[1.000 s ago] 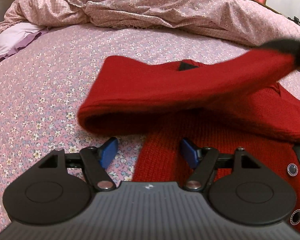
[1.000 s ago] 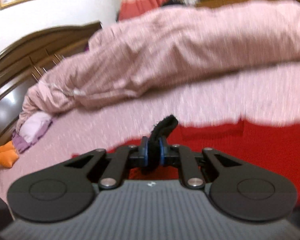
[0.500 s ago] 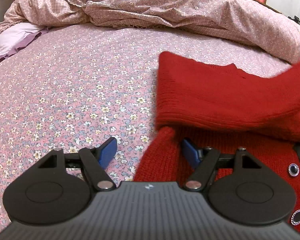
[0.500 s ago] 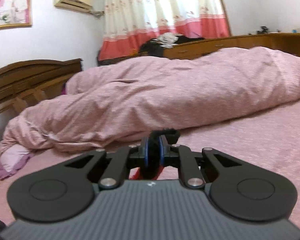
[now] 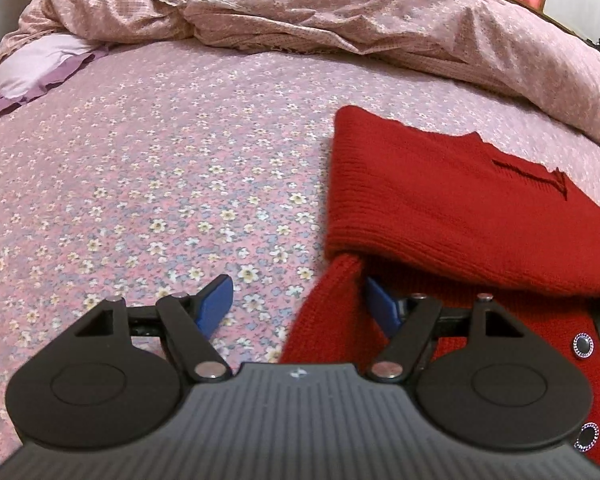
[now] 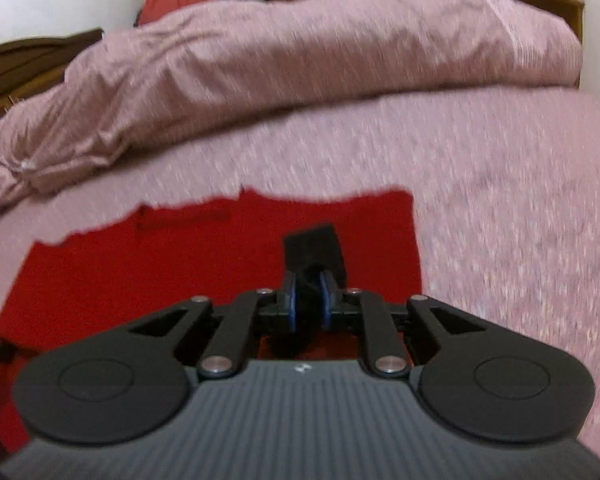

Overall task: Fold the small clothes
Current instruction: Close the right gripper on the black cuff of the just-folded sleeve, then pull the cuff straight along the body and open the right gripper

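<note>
Folding a red cardigan (image 5: pixel 452 208) on the flowered bedsheet (image 5: pixel 160 168), with its sleeve being carried across the body.

The right gripper (image 6: pixel 309 300) has its fingers pinched narrow on the black cuff (image 6: pixel 314 246), and they have just eased slightly apart, so the cuff could slip out before it is laid down, leaving the sleeve crooked or bunched. The left gripper (image 5: pixel 296 300) stands wide, holding nothing, with the cardigan's red edge between its fingers; closing carelessly there could drag the fold askew. Only the right view shows the gripped cuff and the cardigan's far edge near the quilt (image 6: pixel 300 72), though blurred. Only the left view shows the buttons (image 5: pixel 582 346) and the sharp fold line.
</note>
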Tool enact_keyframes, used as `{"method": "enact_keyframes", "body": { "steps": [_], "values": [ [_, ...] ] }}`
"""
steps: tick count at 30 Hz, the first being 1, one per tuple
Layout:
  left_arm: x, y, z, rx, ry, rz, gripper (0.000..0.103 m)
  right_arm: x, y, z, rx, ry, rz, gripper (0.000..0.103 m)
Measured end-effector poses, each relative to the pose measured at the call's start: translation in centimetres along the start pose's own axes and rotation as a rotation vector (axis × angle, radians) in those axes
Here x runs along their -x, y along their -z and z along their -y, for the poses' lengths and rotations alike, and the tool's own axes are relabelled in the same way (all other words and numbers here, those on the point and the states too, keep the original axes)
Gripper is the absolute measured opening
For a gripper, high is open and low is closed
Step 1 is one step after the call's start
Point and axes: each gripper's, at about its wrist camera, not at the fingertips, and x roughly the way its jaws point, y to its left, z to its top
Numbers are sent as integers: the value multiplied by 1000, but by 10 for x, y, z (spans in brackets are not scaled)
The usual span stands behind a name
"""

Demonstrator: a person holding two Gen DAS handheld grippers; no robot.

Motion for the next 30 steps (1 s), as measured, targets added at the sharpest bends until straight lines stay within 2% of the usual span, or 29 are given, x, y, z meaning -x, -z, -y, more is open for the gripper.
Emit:
{"method": "enact_keyframes", "body": {
  "steps": [4, 7, 11, 13, 16, 18, 21, 25, 27, 28, 30],
  "values": [
    [2, -2, -2, -26, -24, 10, 77, 5, 0, 10, 5, -36, -20, 22],
    [-2, -3, -3, -21, -31, -1, 77, 7, -8, 20, -62, -60, -42, 24],
    [-4, -4, 1, -26, -38, 5, 77, 0, -19, 21, -90, -47, -50, 47],
    [-5, -3, 5, -38, -42, 12, 77, -6, -24, 17, -62, -48, -49, 48],
    [-7, -5, 6, -35, -43, 11, 77, -21, -27, 8, -24, -58, -93, 48],
    [-8, -6, 7, -28, -42, 11, 77, -31, -25, 0, 15, -21, -109, 48],
    [-11, -9, 8, -25, -43, 12, 77, -36, -20, -7, 23, 5, -82, 48],
    [-14, -10, 8, -15, -41, 16, 77, -38, -20, -5, -29, 3, -78, 46],
    [-16, -11, 7, -5, -39, 18, 77, -38, -23, -2, -36, -2, -86, 26],
    [-17, -11, 6, 1, -38, 18, 77, -37, -26, -1, -42, -16, -92, 20],
    [-17, -11, 6, 4, -37, 19, 77, -31, -33, -1, -66, -39, -64, 17]
  ]
}}
